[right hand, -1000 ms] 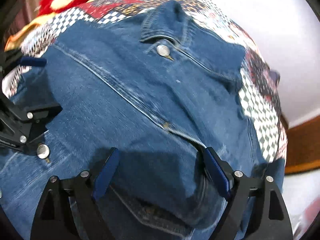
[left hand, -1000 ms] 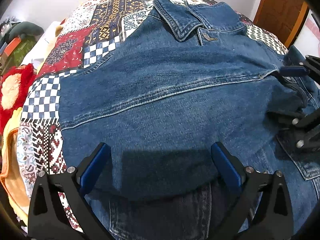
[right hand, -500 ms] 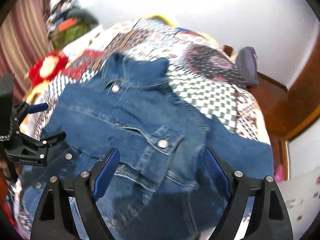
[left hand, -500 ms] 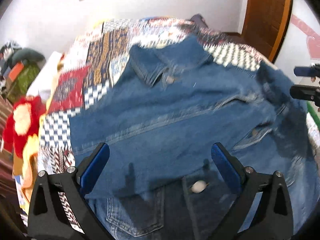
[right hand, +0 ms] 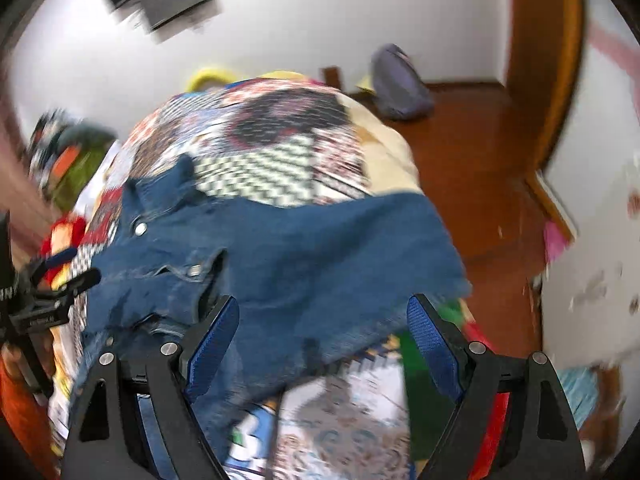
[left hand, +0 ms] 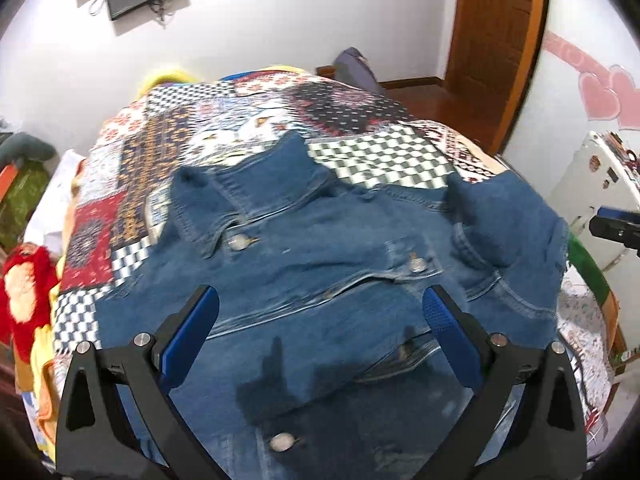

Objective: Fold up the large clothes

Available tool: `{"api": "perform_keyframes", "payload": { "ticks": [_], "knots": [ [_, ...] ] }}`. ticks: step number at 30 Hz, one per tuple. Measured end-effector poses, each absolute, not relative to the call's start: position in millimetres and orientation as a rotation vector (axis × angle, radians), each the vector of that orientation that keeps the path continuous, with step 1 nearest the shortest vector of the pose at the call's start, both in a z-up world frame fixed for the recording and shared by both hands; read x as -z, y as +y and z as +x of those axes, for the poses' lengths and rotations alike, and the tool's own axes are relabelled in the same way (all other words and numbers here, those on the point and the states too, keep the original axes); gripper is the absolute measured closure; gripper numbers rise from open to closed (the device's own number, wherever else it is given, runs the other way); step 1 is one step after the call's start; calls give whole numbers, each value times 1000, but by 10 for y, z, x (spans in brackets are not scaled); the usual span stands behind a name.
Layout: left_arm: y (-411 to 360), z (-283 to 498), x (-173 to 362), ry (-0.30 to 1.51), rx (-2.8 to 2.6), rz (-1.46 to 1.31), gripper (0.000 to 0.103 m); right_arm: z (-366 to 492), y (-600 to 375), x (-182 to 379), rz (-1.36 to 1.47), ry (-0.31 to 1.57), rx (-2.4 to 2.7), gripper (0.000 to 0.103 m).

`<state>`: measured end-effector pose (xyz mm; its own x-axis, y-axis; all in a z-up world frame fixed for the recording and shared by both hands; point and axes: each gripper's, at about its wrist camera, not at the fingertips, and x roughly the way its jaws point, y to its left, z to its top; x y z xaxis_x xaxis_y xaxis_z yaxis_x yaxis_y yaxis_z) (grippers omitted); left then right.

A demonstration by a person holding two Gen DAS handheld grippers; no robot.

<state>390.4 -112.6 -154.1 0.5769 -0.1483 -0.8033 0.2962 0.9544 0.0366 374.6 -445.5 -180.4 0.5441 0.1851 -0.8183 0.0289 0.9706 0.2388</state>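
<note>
Left gripper [left hand: 320, 320]: I see it spread wide, holding nothing.
Right gripper [right hand: 322, 322]: likewise spread, empty.
Denim jacket [left hand: 320, 248]: lying on my patchwork quilt [left hand: 360, 120].

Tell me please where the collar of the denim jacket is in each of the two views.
Left wrist view: the collar lies upper centre-left, above the left gripper.
Right wrist view: the collar sits at upper left, far from the right gripper.
Shared landmark: the black-and-white checkered quilt patch just right of the collar.
</note>
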Motion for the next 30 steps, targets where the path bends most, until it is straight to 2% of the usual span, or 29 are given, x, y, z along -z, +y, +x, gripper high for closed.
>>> {"api": "perform_keyframes", "payload": {
  "ticks": [10,18,21,25,30],
  "knots": [
    [-1328,4233,2273,1122,268,181,1,3850,-5250,2527,653,1110,-67,18],
    [-1214,4250,2540,1188,282,73,0,4141,-5370,2720,747,1079,-52,19],
    [-1217,4236,2536,1183,278,79,0,4269,-5314,2801,717,1079,-8,27],
    [-1203,4198,2511,1179,270,86,0,4415,-5259,2915,656,1080,84,53],
    [-1071,4148,2406,1157,224,71,1,4428,-5150,2740,525,1051,106,74]
  ]
}}
